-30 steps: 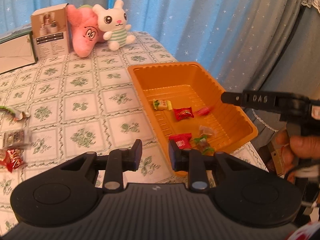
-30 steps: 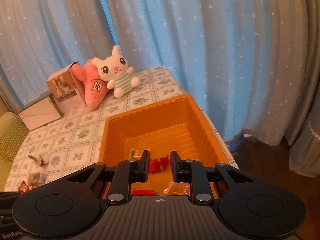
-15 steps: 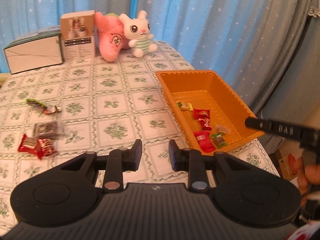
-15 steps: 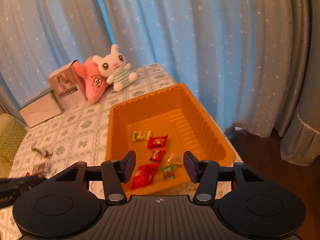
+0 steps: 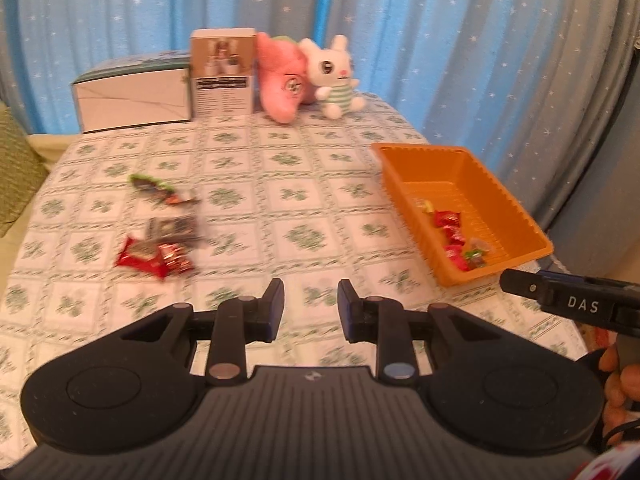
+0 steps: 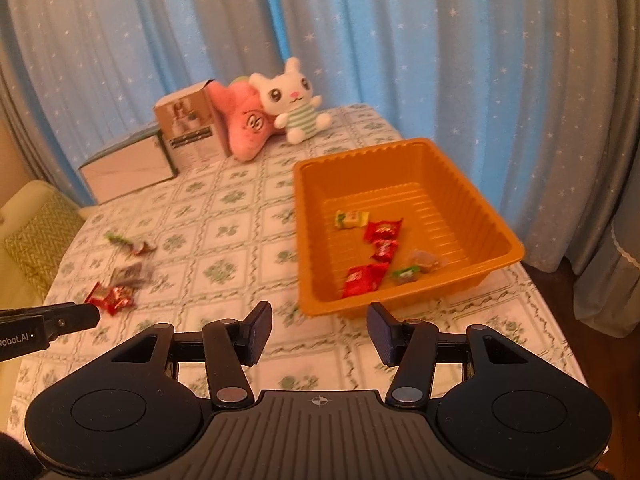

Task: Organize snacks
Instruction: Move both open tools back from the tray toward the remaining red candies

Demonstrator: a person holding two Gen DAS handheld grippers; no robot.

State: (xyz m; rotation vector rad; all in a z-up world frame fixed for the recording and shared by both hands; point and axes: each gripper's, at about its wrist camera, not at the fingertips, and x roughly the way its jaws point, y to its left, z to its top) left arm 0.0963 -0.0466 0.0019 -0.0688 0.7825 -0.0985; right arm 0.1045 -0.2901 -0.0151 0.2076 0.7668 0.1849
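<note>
An orange tray [image 6: 516,246] stands at the table's right edge and holds several wrapped snacks, among them a red pack [image 6: 364,278] and a yellow-green one [image 6: 351,219]. The tray [image 5: 420,148] also shows in the left wrist view. Three loose snacks lie on the tablecloth to the left: a red pack [image 5: 154,258], a dark pack [image 5: 172,228] and a green wrapper [image 5: 154,188]. My left gripper [image 5: 311,308] hovers over the cloth, its jaws narrowly apart and empty. My right gripper [image 6: 318,330] is open and empty, just short of the tray's near wall.
At the back of the table stand a white box [image 5: 132,96], a brown carton [image 5: 222,74], a pink plush [image 5: 282,80] and a white bunny plush [image 5: 336,76]. Blue starred curtains hang behind. A green cushion [image 6: 40,232] lies at the left.
Both grippers have drawn back from the tray, which now looks smaller and farther. The right jaws have widened. The left view has swung left, and the loose snacks have come into fuller view.
</note>
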